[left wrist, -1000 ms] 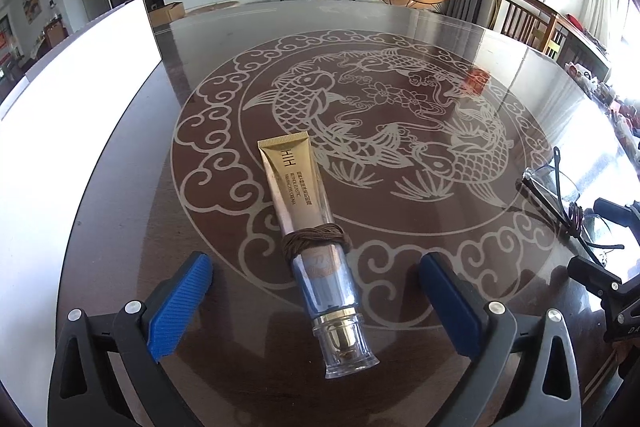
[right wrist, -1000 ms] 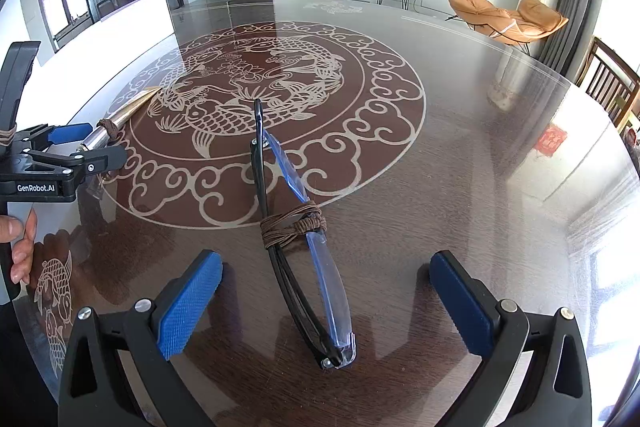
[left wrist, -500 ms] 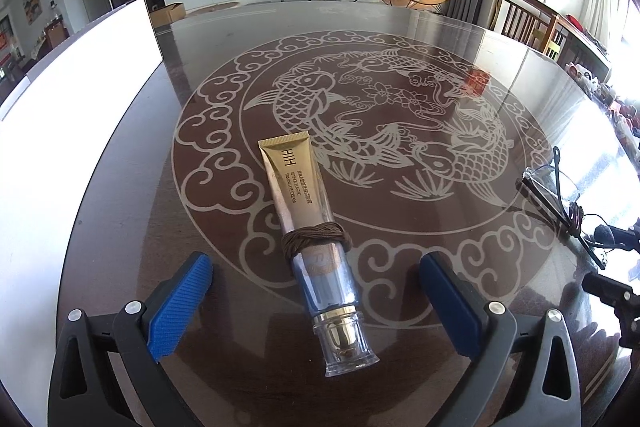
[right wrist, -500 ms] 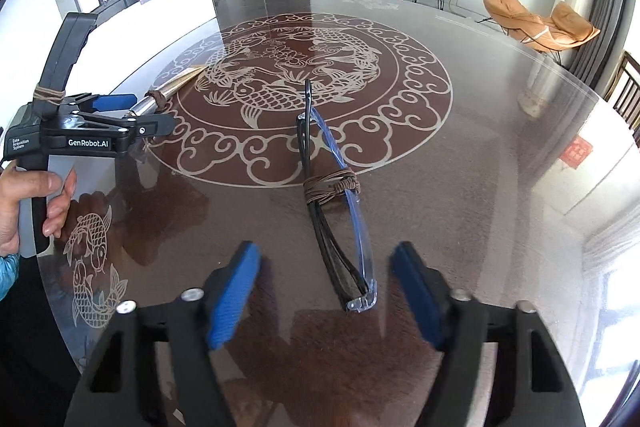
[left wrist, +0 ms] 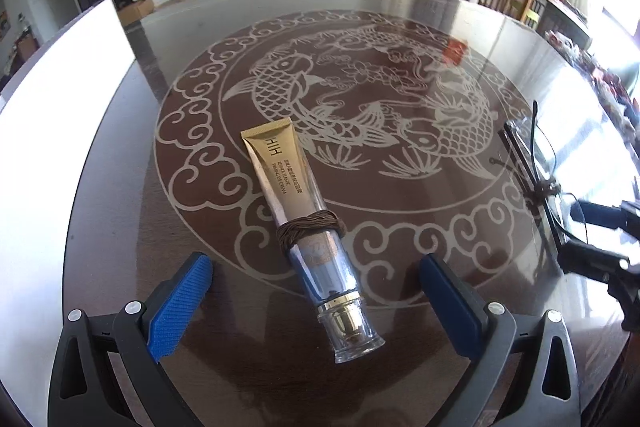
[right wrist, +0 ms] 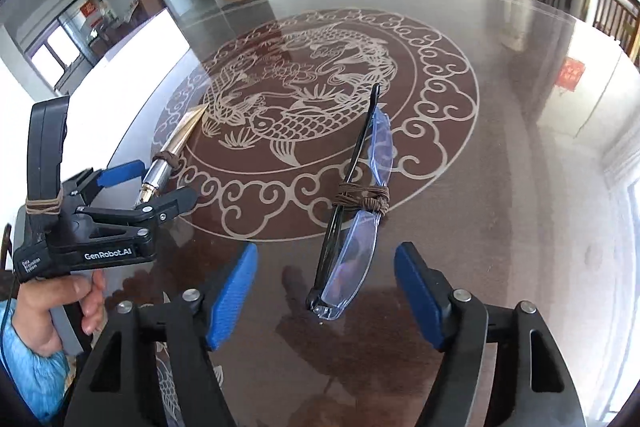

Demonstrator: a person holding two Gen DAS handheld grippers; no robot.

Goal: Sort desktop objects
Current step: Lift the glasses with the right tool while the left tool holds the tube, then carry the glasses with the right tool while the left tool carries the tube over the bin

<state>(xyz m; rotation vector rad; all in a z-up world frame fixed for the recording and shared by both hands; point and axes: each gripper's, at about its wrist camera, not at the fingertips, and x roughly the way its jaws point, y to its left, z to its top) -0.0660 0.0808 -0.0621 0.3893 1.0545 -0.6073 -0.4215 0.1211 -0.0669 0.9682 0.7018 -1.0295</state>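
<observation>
On the left side of the worktop (left wrist: 400, 7), the left gripper (left wrist: 316, 303) hangs where it was a second ago, jaws spread wide and gripping nothing. The gold cream tube (left wrist: 304, 227), bound with a brown cord (left wrist: 310, 227), lies flat between the blue pads without touching either, its clear cap toward the camera, near the worktop's near edge.

Further right, the right gripper (right wrist: 326, 301) has changed: its jaws narrowed from full spread and are now opening again. It has also drawn back a little, so the folded glasses (right wrist: 352, 219), tied with a knotted cord (right wrist: 364, 201), sit between and ahead of its pads, untouched, on the bare surface by the edge of the carved fish medallion (right wrist: 316, 115).

That reads as a test squeeze or aborted grasp; neither item is yet lifted, so sorting appears barely begun.

No tray, box or bin shows in either view, so where the sorted items belong cannot be told.
</observation>
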